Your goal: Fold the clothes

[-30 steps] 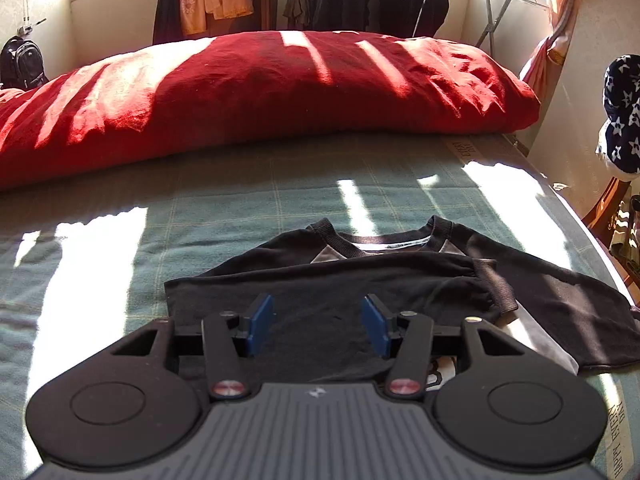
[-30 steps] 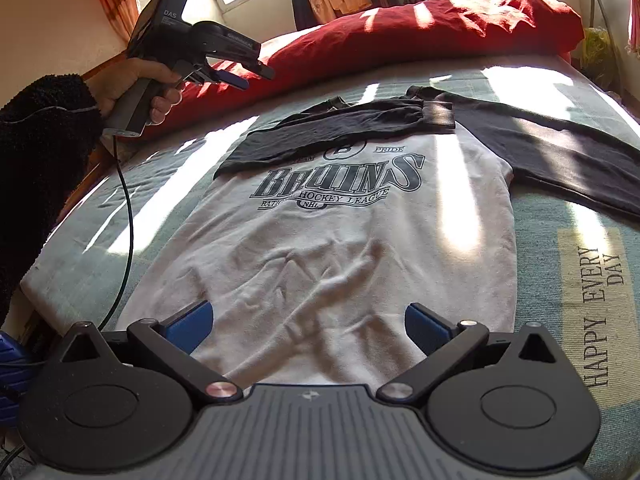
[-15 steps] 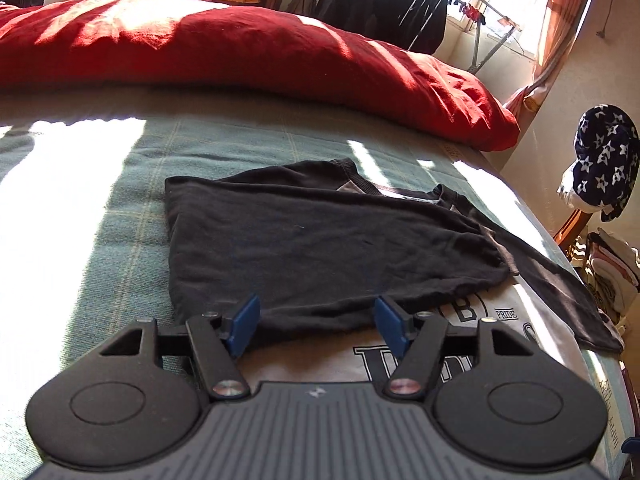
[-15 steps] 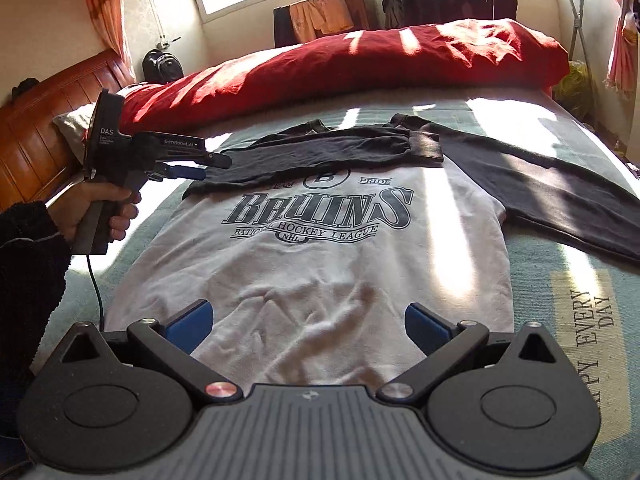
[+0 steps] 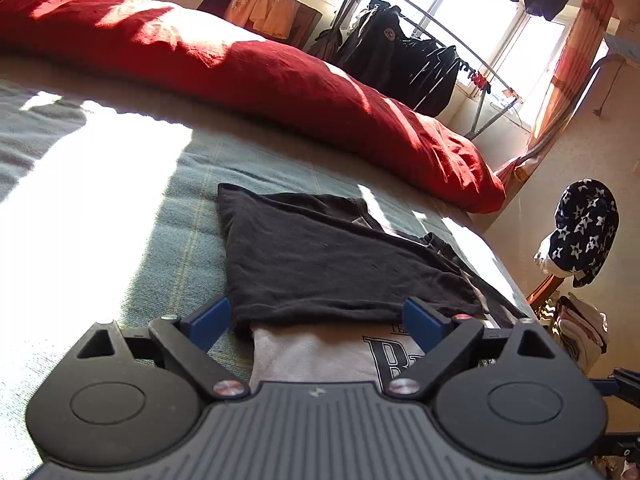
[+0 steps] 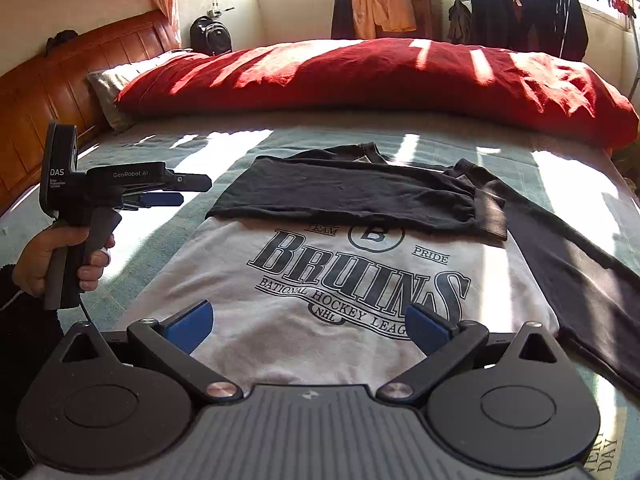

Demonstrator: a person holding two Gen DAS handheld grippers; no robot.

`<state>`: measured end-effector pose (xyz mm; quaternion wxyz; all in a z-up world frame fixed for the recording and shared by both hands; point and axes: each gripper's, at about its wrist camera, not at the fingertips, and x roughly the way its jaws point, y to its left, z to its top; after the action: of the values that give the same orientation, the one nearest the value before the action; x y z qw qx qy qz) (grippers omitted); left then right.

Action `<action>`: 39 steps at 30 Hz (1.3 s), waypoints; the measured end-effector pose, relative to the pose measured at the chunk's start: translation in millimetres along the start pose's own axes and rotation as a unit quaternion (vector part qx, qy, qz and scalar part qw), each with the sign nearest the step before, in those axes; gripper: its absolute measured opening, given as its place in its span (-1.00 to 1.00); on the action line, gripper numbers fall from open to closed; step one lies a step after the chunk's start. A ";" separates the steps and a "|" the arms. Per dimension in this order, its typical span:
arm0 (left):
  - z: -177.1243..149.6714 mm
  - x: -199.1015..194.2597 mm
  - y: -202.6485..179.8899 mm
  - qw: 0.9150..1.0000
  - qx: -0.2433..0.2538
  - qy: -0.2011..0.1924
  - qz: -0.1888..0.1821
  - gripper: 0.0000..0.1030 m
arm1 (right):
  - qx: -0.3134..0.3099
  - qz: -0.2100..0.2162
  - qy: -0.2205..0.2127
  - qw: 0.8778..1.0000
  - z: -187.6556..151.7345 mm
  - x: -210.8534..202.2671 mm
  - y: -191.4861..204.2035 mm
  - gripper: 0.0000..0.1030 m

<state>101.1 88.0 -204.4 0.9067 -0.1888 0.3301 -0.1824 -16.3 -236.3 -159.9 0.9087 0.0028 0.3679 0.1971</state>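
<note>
Looks mid-fold to me: the shirt [image 6: 320,280] lies flat on the bed [image 6: 168,152] ahead of the right claw [image 6: 308,324], one black sleeve [image 6: 352,196] across its chest, the other sleeve [image 6: 580,272] still out right and probably next, both the right and left claw [image 5: 316,320] wide, empty.
</note>
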 end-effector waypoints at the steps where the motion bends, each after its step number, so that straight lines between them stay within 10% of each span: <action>1: 0.2 -3.7 6.2 1.000 -0.007 -0.002 -0.005 0.83 | -0.018 0.012 0.004 1.000 10.7 7.5 4.5 1.00; 8: 1.7 -28.8 47.7 0.998 -0.058 -0.023 -0.031 0.84 | -0.072 0.066 0.036 0.995 77.0 89.9 30.4 0.80; 12: 1.3 -36.4 64.6 0.996 -0.079 -0.030 -0.003 0.85 | -0.140 -0.002 0.041 0.989 87.5 147.2 52.2 0.73; 23: 1.7 -36.5 78.7 0.995 -0.093 -0.024 0.034 0.85 | -0.368 -0.116 0.015 0.922 62.2 233.7 128.3 0.75; 39: 4.1 -43.8 88.6 0.993 -0.112 -0.038 0.031 0.85 | -0.312 -0.040 0.012 0.949 83.2 248.4 125.3 0.74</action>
<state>90.8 185.3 -219.3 0.8972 -0.2852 0.3191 -0.1089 156.6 -19.6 -246.3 0.8671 -0.2975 0.2985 0.2657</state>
